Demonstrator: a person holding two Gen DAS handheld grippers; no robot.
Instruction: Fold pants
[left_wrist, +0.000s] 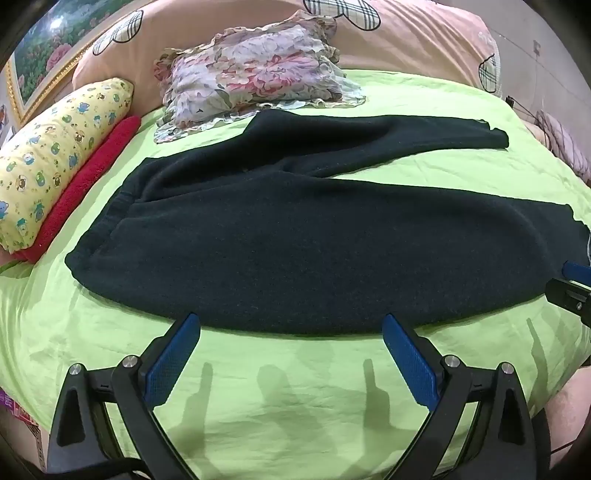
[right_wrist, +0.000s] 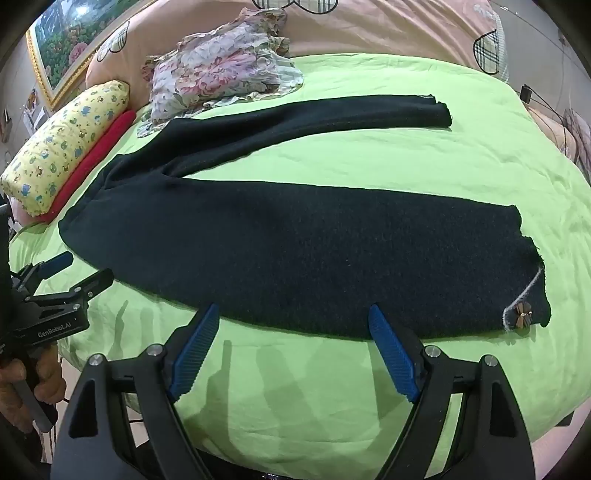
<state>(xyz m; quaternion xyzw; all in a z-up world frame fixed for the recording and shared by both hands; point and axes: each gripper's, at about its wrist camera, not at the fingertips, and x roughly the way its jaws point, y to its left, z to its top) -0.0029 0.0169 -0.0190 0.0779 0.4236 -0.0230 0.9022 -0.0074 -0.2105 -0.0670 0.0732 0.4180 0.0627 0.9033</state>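
Observation:
Dark navy pants lie flat on a light green bedsheet, waistband to the left, both legs spread apart and running right. They also show in the right wrist view, with a small flower decoration at the near leg's hem. My left gripper is open and empty, its blue fingertips just at the near edge of the pants. My right gripper is open and empty at the near leg's front edge. The left gripper also shows at the left edge of the right wrist view.
A floral pillow lies behind the pants. A yellow patterned pillow and a red towel lie at the left. A pink quilt lines the back. A framed picture hangs on the left wall.

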